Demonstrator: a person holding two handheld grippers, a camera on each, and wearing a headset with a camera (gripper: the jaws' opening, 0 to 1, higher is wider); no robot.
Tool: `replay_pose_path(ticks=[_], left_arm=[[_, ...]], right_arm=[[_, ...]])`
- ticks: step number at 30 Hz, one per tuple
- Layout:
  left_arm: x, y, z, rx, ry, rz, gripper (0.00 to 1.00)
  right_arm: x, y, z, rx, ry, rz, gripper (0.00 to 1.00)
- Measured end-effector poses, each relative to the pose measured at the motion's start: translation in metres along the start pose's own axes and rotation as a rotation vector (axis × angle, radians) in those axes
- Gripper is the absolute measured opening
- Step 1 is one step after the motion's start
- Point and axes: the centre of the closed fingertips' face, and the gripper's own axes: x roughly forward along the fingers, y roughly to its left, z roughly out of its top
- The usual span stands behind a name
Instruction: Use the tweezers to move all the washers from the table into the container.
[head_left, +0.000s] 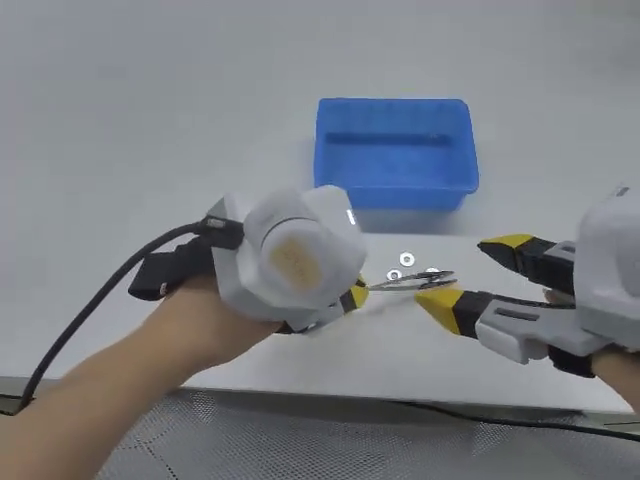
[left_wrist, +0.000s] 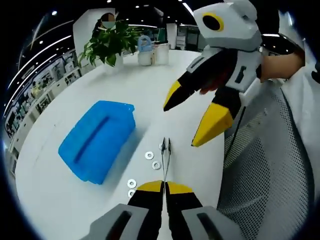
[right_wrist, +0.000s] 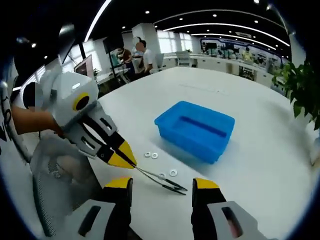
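My left gripper (head_left: 358, 293) (left_wrist: 164, 186) is shut on the handle end of slim metal tweezers (head_left: 410, 282) (left_wrist: 165, 160) (right_wrist: 161, 181), which point right along the white table. Their tips rest by a washer (head_left: 432, 272) (left_wrist: 161, 146); I cannot tell whether they pinch it. Other small steel washers (head_left: 407, 259) (left_wrist: 149, 155) (right_wrist: 173, 173) lie loose nearby, in front of the blue plastic container (head_left: 395, 150) (left_wrist: 97, 140) (right_wrist: 195, 127). My right gripper (head_left: 452, 271) (right_wrist: 162, 185) stands open, its yellow-tipped jaws either side of the tweezers' tips, holding nothing.
The white table (head_left: 150, 120) runs far to the left and behind the container. Its front edge (head_left: 300, 392) is close to my arms, with a grey mesh surface below. A black cable (head_left: 90, 310) trails from the left gripper. A potted plant (left_wrist: 107, 42) stands at the table's far end.
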Motion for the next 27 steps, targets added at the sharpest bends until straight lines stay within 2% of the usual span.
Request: replay_pose_path(ticks=[4, 7, 9, 11, 13, 16, 21, 25, 27], left_arm=[[-0.013, 0.001, 0.017, 0.007, -0.041, 0.016, 0.00], [-0.020, 0.003, 0.029, -0.013, -0.080, 0.031, 0.00], [-0.025, 0.003, 0.035, -0.019, -0.104, 0.032, 0.00], [-0.028, 0.004, 0.038, -0.023, -0.114, 0.037, 0.00], [-0.031, 0.005, 0.039, -0.023, -0.120, 0.042, 0.00], [-0.038, 0.007, 0.042, -0.017, -0.131, 0.054, 0.00], [-0.053, 0.015, 0.045, -0.018, -0.147, 0.095, 0.00], [-0.061, 0.025, 0.041, -0.038, -0.145, 0.118, 0.00], [-0.062, 0.029, 0.036, -0.047, -0.139, 0.127, 0.00]], right_arm=[[0.011, 0.001, -0.006, -0.044, 0.025, 0.010, 0.42], [0.022, 0.005, -0.014, -0.057, 0.057, 0.054, 0.41], [0.027, 0.006, -0.011, -0.102, 0.053, 0.049, 0.38], [0.031, 0.010, -0.006, -0.110, 0.050, 0.070, 0.32], [0.034, 0.018, 0.003, -0.124, 0.033, 0.109, 0.29], [0.041, 0.024, 0.012, -0.185, 0.022, 0.127, 0.21], [0.054, 0.033, 0.028, -0.222, 0.001, 0.170, 0.09], [0.064, 0.042, 0.037, -0.194, -0.017, 0.228, 0.08], [0.069, 0.042, 0.039, -0.189, -0.015, 0.239, 0.08]])
